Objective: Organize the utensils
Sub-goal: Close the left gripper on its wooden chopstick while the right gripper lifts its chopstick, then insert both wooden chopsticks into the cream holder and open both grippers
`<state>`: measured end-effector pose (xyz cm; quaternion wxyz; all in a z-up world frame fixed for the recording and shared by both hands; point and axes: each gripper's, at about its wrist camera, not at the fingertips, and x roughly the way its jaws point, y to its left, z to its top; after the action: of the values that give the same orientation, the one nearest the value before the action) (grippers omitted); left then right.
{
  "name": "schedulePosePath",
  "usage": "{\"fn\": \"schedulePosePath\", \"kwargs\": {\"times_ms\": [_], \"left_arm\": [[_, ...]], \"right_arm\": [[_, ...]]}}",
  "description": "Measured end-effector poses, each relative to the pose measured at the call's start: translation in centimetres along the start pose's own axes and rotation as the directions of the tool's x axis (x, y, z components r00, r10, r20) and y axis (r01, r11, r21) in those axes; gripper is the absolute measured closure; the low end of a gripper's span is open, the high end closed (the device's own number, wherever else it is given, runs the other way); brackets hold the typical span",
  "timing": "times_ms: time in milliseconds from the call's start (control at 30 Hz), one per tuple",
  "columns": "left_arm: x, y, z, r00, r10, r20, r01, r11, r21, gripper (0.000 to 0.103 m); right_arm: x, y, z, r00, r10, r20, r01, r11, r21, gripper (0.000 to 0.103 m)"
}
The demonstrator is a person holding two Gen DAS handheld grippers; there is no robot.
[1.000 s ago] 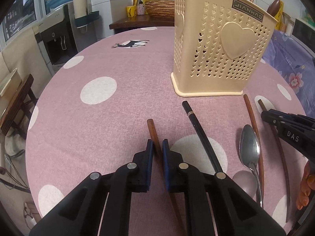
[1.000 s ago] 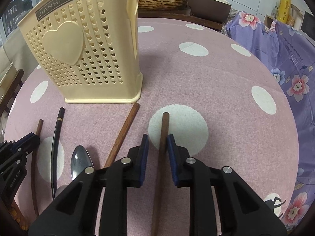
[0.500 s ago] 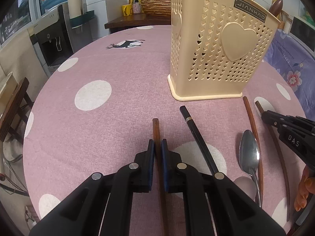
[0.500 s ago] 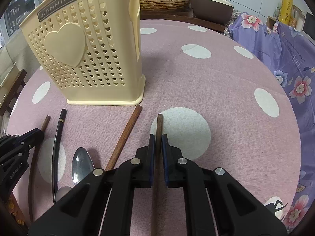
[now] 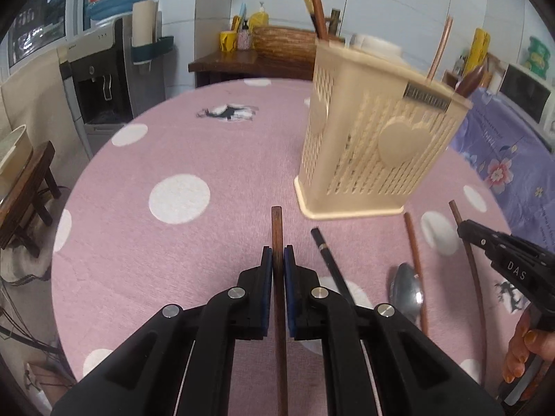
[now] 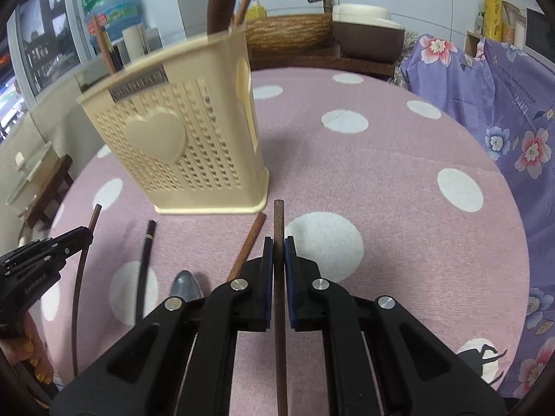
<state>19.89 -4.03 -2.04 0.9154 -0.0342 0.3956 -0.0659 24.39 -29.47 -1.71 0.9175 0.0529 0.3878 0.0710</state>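
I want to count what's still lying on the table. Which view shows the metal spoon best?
The left wrist view: the spoon shows its whole bowl beside a brown chopstick. In the right wrist view only the bowl's tip peeks out behind the right tool.

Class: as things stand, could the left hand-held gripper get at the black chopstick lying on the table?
Probably not yet. The left hand-held gripper is shut on a brown chopstick, so it has no free grip. The black chopstick itself lies uncovered just beside it.
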Motion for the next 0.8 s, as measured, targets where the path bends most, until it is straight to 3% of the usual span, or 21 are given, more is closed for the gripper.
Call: {"fn": "schedulePosePath", "kwargs": {"times_ms": [200,400,600,800], "left_arm": [[-4.7,0.6,1.8,0.993,-0.044,0.113,0.045,0.999,-0.005,0.095],[-8.7,1.7,3.8,0.974,-0.077,0.212,0.083,0.996,-0.019,0.095],[-10.6,2.3,5.0,0.96,-0.087,0.267,0.1,0.994,-0.035,0.095],[-10.7,2.4,5.3,0.958,-0.085,0.273,0.097,0.995,-0.031,0.095]], "right_arm": [[-5.5,0.4,1.2,0.993,0.051,0.109,-0.049,0.999,-0.021,0.096],[-11.3,0.6,2.8,0.971,0.092,0.222,-0.085,0.996,-0.041,0.096],[-13.0,0.8,4.1,0.966,0.089,0.244,-0.079,0.995,-0.054,0.096],[-13.0,1.2,4.2,0.966,0.09,0.242,-0.078,0.995,-0.06,0.096]]}}
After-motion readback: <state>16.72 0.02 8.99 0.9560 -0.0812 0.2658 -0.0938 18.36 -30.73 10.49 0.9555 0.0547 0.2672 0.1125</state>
